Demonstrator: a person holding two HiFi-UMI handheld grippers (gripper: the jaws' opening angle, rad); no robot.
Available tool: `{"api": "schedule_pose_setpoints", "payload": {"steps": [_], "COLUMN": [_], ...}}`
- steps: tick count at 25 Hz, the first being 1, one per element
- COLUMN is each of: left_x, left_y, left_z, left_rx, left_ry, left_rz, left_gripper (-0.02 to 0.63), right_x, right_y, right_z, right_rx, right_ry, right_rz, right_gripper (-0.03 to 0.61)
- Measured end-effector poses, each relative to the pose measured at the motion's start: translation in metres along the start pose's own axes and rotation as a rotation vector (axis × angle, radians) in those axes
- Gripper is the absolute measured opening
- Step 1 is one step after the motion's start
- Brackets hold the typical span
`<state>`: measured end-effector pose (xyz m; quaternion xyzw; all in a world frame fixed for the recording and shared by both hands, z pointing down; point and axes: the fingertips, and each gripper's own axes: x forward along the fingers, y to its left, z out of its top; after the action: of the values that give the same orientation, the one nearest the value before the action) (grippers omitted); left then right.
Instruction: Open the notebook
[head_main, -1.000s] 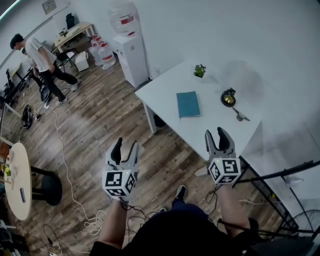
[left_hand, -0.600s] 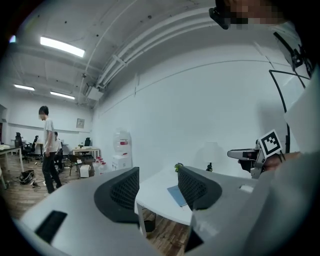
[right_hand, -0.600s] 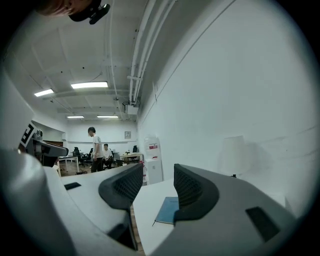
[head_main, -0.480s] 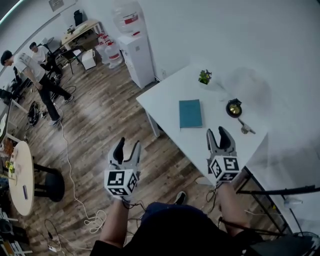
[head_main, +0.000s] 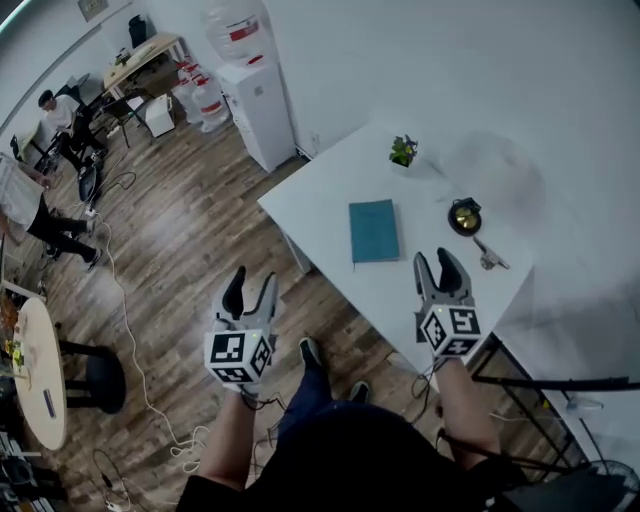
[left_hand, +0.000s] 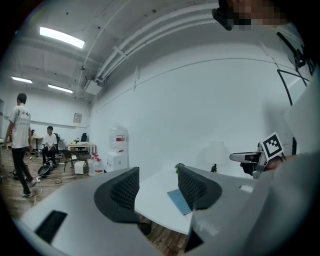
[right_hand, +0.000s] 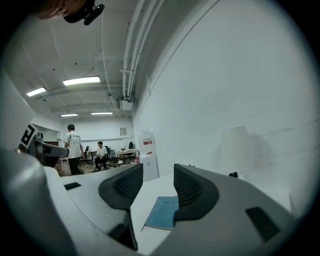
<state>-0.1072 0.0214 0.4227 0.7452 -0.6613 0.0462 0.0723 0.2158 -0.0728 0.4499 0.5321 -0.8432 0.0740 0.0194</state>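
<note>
Grey two-jaw grippers, one on each side of my rig, both have their jaws parted a moderate way with nothing between them. My left gripper (head_main: 251, 285) hangs over the wood floor (head_main: 200, 230), short of the table's near edge. My right gripper (head_main: 436, 262) hovers at that near edge, towards the right corner. Neither touches anything.

Beyond them, the teal notebook (head_main: 374, 230) lies flat and closed about the middle of the white table (head_main: 320, 190), well apart from both tools. Past it, a small potted plant (head_main: 403, 150) stands by the far edge. A round brass object (head_main: 463, 216) sits to the notebook's right, with a small metal piece (head_main: 488, 258) just beside it.

I judge the task not yet begun. Reaching the cover's edge, lifting it and folding it over are all left to do.
</note>
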Motion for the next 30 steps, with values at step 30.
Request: {"api": "schedule_pose_setpoints", "payload": {"steps": [30], "left_x": [0.260], "left_y": [0.106], "left_z": [-0.053], "left_rx": [-0.068], "left_ry": [0.192], "left_rz": [-0.292], "left_gripper": [0.239], "right_x": [0.179], "right_y": [-0.053], "right_z": [-0.137], "right_rx": [0.095], "right_ry": [0.391], "right_rz": [-0.231], "right_gripper": [0.164]}}
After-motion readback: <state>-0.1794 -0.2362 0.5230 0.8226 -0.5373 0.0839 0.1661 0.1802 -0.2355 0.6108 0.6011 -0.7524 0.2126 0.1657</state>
